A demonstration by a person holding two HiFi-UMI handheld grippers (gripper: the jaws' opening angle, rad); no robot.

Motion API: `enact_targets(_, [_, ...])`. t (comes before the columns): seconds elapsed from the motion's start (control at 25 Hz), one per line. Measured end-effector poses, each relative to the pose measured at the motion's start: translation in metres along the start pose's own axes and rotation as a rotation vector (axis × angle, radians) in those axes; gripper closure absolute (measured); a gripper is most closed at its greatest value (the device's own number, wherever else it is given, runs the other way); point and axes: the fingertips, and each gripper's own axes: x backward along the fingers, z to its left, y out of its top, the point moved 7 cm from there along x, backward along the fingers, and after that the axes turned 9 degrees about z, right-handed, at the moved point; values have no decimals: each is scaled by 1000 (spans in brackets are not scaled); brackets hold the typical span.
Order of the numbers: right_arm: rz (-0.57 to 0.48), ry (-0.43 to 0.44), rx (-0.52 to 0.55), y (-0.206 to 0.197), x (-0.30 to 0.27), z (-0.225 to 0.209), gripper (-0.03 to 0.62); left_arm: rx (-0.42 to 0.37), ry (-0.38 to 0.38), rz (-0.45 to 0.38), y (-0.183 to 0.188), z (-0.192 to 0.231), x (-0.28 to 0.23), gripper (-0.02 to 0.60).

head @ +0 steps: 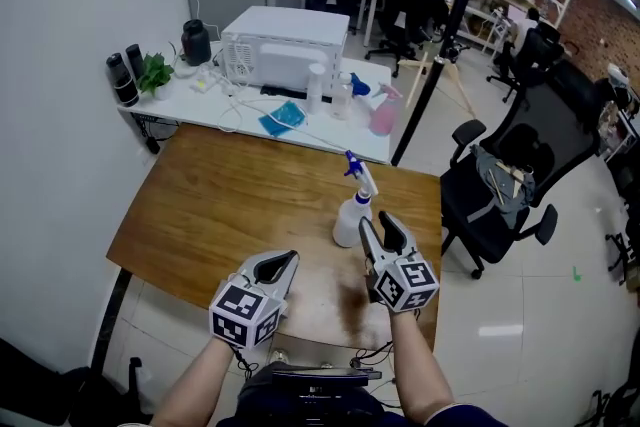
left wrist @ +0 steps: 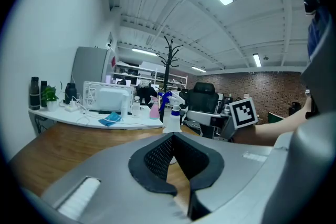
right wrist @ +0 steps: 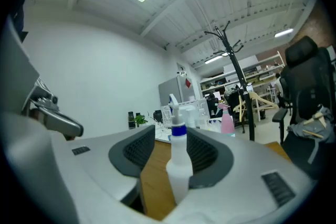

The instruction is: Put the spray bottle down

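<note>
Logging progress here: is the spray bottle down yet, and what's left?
Looks done: the spray bottle stands upright on the wooden table. In hand: nothing. The right gripper has its jaws open either side of the bottle without pressing it, and the left gripper is shut and empty. Left: probably only backing the right gripper away.

Wooden table [head: 220,205], brown top. Bears one white spray bottle [head: 351,219] with blue trigger head, standing upright towards the right edge.
</note>
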Motion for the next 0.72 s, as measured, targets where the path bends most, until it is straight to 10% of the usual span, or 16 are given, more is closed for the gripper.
enact_targets(0.24, [-37, 34, -27, -1, 60, 31, 570, -10, -46, 4, -4, -19, -5, 574])
enact_targets(0.72, [-26, 145, 9, 16, 94, 78, 579, -21, -75, -5, -5, -41, 10, 574])
